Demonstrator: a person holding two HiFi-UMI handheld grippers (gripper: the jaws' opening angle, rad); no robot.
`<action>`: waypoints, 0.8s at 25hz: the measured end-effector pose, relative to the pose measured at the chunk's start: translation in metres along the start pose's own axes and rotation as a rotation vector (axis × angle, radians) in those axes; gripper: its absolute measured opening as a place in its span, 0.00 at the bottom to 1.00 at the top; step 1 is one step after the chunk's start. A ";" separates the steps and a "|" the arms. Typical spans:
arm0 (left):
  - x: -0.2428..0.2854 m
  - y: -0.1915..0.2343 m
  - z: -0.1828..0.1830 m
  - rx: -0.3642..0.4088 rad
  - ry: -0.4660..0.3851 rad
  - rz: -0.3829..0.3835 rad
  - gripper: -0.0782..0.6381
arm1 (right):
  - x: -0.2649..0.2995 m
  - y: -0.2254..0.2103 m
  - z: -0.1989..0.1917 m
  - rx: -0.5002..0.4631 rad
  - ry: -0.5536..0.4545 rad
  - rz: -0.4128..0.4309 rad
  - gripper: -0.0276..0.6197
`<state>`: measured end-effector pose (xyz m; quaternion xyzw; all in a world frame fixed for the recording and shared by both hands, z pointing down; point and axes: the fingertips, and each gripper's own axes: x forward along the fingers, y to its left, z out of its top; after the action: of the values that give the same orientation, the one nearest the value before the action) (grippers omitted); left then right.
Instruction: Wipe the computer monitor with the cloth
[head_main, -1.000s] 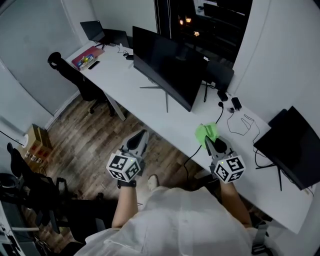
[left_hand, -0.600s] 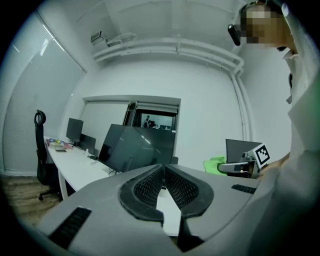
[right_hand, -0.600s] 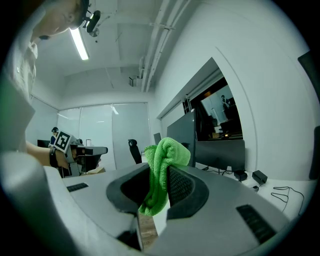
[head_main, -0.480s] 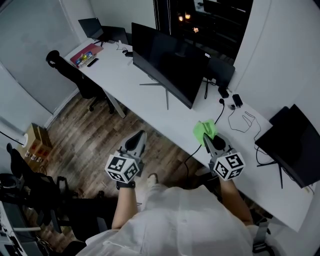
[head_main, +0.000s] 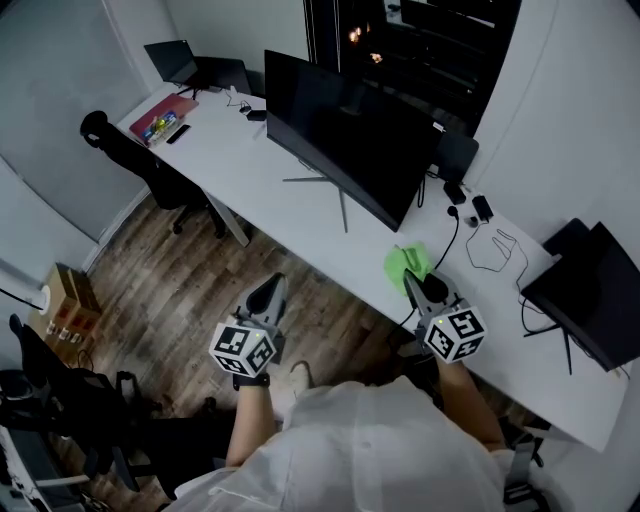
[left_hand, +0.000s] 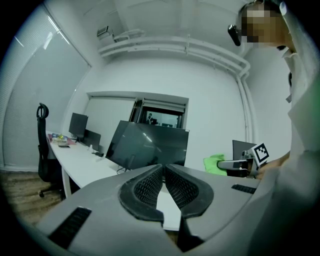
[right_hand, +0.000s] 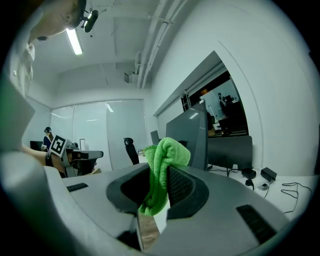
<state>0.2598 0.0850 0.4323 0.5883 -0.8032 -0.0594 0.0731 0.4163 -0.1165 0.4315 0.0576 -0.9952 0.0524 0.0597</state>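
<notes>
Between the jaws of my right gripper I clamp the cloth, monitor ahead; my left gripper is closed on nothing.

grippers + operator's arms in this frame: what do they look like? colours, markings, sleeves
The left gripper and right gripper match: pale grey moulded bodies, tapering jaws lined with dark mesh-textured pads. Each carries a white cube with black square markers at the rear. No cables visible. The person wears a white short-sleeved top; forearms bare.
</notes>
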 end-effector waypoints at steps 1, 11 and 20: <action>-0.001 0.011 0.001 -0.004 0.003 0.001 0.15 | 0.010 0.005 0.002 -0.002 -0.001 -0.003 0.15; -0.008 0.112 0.024 0.022 0.006 -0.075 0.15 | 0.097 0.063 0.014 -0.001 -0.029 -0.072 0.15; 0.012 0.143 0.034 0.055 0.011 -0.210 0.15 | 0.116 0.084 0.014 0.016 -0.052 -0.186 0.15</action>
<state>0.1159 0.1170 0.4250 0.6714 -0.7379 -0.0418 0.0546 0.2902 -0.0480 0.4239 0.1517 -0.9863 0.0532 0.0380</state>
